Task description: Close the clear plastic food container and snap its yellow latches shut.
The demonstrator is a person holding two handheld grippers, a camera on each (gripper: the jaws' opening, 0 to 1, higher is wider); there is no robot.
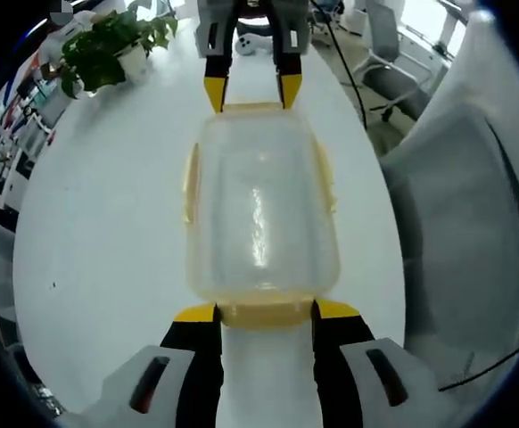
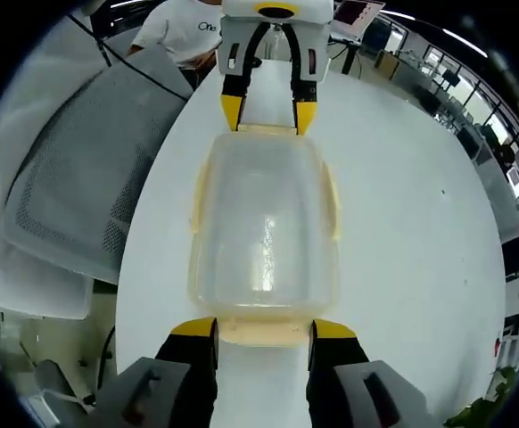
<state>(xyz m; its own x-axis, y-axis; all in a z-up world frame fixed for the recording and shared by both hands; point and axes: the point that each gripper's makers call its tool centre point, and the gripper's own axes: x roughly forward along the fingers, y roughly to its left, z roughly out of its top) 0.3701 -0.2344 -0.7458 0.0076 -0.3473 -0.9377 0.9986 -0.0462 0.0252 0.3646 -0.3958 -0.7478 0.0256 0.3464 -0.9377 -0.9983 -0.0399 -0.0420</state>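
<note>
Clear plastic food container with yellow latches (image 1: pixel 261 218) sits lidded on the white table (image 1: pixel 108 223), left gripper (image 1: pixel 264 310) and right gripper (image 2: pixel 261 328) wide open, straddling opposite end latches, gripping nothing; light, slippery shell, so press the latches

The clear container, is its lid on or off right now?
On: the lid covers the container squarely, its rim lining up all round. Whether the yellow latches are snapped, cannot tell.
</note>
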